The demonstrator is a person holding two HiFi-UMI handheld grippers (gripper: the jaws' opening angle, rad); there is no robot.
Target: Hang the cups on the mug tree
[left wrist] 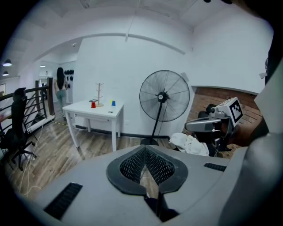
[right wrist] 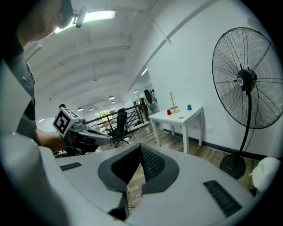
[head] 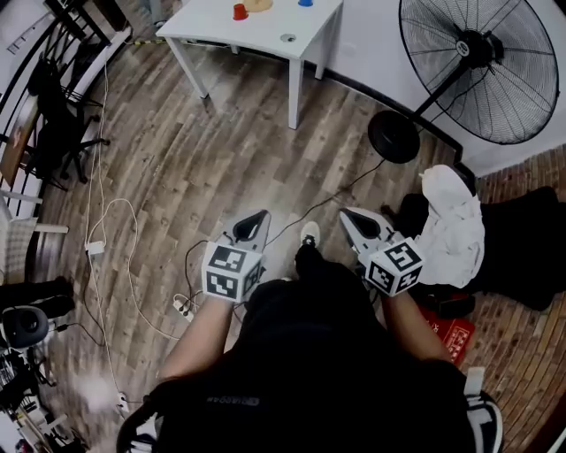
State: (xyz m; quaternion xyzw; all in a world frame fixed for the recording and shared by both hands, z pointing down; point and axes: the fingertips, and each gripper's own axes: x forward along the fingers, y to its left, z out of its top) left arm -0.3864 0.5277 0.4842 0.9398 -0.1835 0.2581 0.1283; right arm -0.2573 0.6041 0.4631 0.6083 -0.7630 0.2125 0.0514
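in gripper views alone, whole mug tree [left wrist: 100, 94]

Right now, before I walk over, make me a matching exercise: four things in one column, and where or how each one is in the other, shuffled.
Things:
1. red cup
2. fan
3. white cloth
4. left gripper

Place or state:
A. jaws shut, nothing held
B. standing on the wood floor
C. on the white table
D. heaped on something black

Pairs: 1-C, 2-B, 3-D, 4-A.
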